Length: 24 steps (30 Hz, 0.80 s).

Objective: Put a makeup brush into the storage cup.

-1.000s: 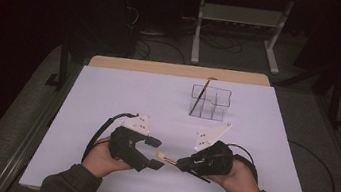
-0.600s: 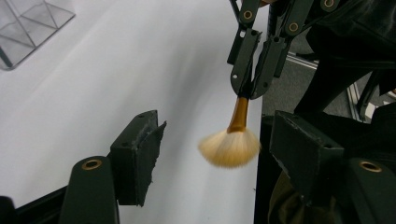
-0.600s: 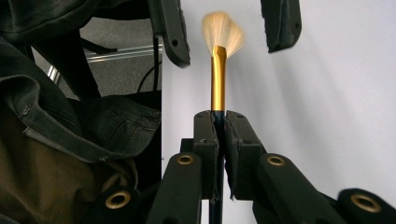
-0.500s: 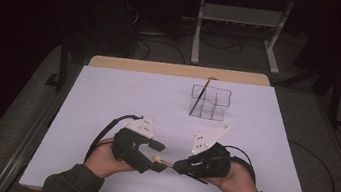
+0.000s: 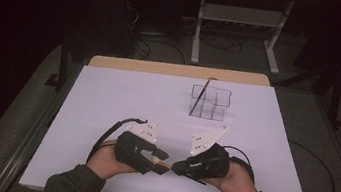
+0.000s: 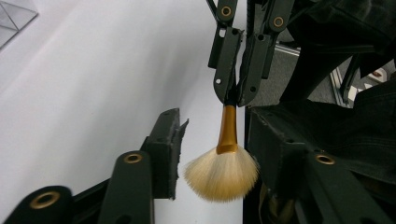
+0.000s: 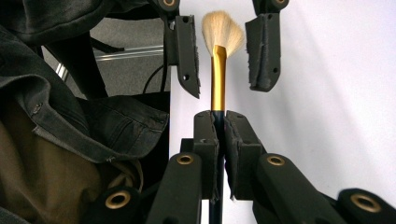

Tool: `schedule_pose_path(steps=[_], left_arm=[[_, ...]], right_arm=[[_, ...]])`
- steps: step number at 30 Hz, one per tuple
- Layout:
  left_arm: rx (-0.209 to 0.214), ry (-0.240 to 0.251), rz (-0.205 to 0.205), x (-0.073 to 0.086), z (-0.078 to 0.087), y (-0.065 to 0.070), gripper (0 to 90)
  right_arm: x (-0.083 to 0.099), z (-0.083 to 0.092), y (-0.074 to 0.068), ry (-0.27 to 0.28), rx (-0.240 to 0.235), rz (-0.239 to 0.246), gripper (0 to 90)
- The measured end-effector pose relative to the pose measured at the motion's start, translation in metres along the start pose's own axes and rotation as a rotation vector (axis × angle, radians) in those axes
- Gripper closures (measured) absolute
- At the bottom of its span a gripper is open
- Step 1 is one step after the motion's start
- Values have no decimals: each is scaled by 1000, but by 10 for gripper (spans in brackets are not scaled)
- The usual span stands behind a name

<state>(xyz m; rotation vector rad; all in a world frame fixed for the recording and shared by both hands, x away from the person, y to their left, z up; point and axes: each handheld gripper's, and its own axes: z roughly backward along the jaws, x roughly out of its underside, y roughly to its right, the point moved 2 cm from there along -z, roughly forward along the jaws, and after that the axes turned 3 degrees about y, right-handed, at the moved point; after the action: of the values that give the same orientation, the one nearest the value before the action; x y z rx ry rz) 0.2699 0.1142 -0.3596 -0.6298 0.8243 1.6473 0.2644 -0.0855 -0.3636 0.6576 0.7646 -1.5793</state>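
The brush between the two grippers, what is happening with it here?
A person at the white table is passing a makeup brush from one gripper to the other. The right gripper is shut on the brush's dark handle. The left gripper has just been closing around the bristle end, its fingers not yet pressing on it. A clear organiser with another brush stands farther back.

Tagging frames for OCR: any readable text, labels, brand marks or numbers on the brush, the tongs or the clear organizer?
None readable.
Makeup brush: plain gold ferrule, no print.
Right tongs: pale mark on the body, too small to read.
Left tongs: no marking.
Clear organizer: no label.
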Motion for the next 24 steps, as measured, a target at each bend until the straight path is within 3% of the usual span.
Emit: schedule_pose_path(steps=[10, 15, 20, 24], left_arm=[[17, -7, -22, 1, 2, 2, 676], [50, 6, -29, -1, 2, 3, 741], [62, 24, -22, -5, 2, 3, 799], [64, 8, -10, -6, 1, 2, 815]], right_arm=[[0, -2, 0, -2, -7, 20, 827], [-1, -4, -2, -8, -14, 25, 827], [-2, -6, -2, -2, -16, 31, 827], [0, -6, -1, -1, -19, 23, 827]])
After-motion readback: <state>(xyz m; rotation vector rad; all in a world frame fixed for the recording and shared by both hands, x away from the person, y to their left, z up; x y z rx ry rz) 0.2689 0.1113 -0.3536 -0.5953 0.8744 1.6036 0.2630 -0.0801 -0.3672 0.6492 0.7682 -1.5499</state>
